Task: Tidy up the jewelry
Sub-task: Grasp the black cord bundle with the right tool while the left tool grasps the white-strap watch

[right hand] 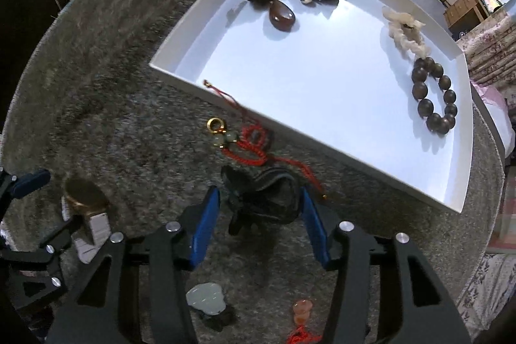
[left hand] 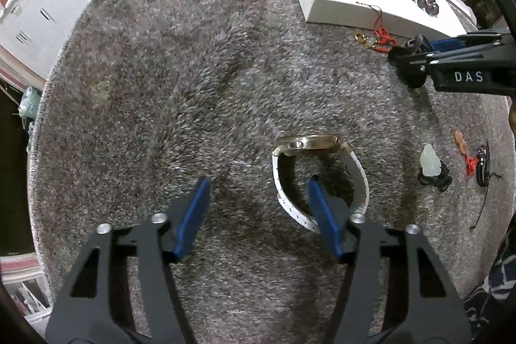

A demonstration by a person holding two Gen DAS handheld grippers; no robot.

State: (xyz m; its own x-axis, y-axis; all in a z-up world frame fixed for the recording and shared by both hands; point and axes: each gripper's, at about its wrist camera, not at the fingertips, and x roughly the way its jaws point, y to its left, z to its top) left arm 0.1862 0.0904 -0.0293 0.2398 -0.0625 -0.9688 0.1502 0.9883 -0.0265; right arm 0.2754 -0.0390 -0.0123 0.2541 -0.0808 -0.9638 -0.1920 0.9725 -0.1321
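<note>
A gold watch with a white strap (left hand: pixel 317 170) stands on the grey carpet; it also shows in the right wrist view (right hand: pixel 85 208). My left gripper (left hand: pixel 256 199) is open, its right finger inside the strap loop. My right gripper (right hand: pixel 258 208) is open with a dark folded jewelry piece (right hand: pixel 267 199) between its fingers, resting on the carpet. The right gripper also shows in the left wrist view (left hand: pixel 419 52). A red-cord charm with a gold ring (right hand: pixel 238 137) lies against the white tray (right hand: pixel 180 71). The tray holds black, brown, white and beaded pieces.
A white jade figure on a dark stand (left hand: pixel 430 165), an orange pendant on red cord (left hand: pixel 461 145) and a dark cord piece (left hand: pixel 483 166) lie on the carpet to the right. White cabinets (left hand: pixel 38 12) stand beyond the carpet's left edge.
</note>
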